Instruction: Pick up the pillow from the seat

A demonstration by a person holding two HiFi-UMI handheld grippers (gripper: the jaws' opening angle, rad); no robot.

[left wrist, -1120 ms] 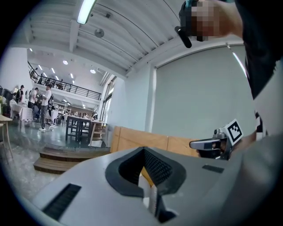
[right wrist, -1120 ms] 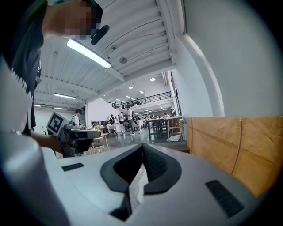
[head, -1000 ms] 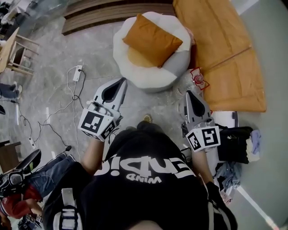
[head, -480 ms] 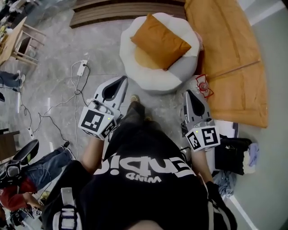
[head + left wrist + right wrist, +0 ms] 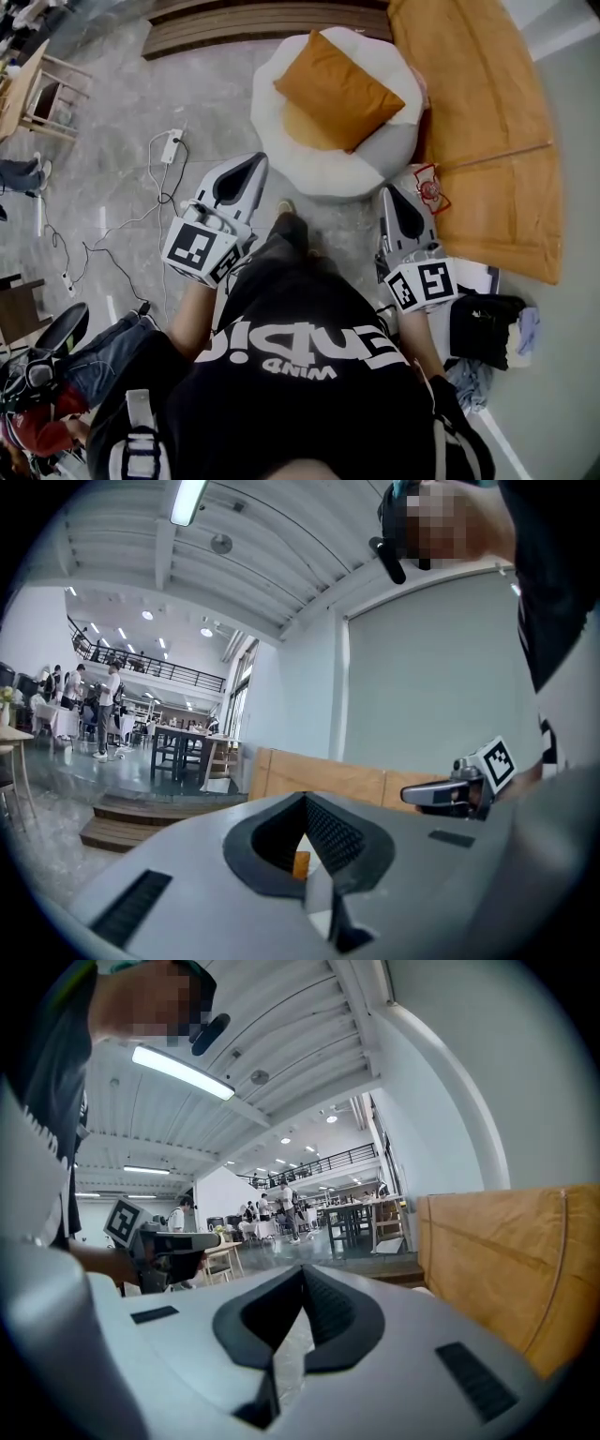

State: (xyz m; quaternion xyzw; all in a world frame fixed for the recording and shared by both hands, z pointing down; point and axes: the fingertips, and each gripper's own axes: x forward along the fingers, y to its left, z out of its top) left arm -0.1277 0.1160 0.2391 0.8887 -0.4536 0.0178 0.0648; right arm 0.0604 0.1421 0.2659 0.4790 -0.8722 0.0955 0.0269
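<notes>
An orange pillow [image 5: 339,90] lies tilted on a round white and grey seat [image 5: 291,155] at the top middle of the head view. My left gripper [image 5: 255,161] is shut and empty, its tip just left of the seat's near rim. My right gripper [image 5: 389,192] is shut and empty too, its tip by the seat's right side. In the left gripper view a small orange sliver of the pillow [image 5: 301,863] shows through the gap of the left gripper [image 5: 305,855]. The right gripper [image 5: 298,1312] looks past the seat toward the hall.
A large orange-brown panel [image 5: 478,112] lies on the floor right of the seat. Cables and a power strip [image 5: 170,146] trail on the floor at left. Dark clothes [image 5: 483,323] are piled at right. A seated person's legs [image 5: 84,361] are at lower left. A wooden step [image 5: 244,23] runs behind.
The seat and pillow have come closer and shifted slightly right in the head view. Both grippers stayed shut and now reach nearer the seat's edge.
</notes>
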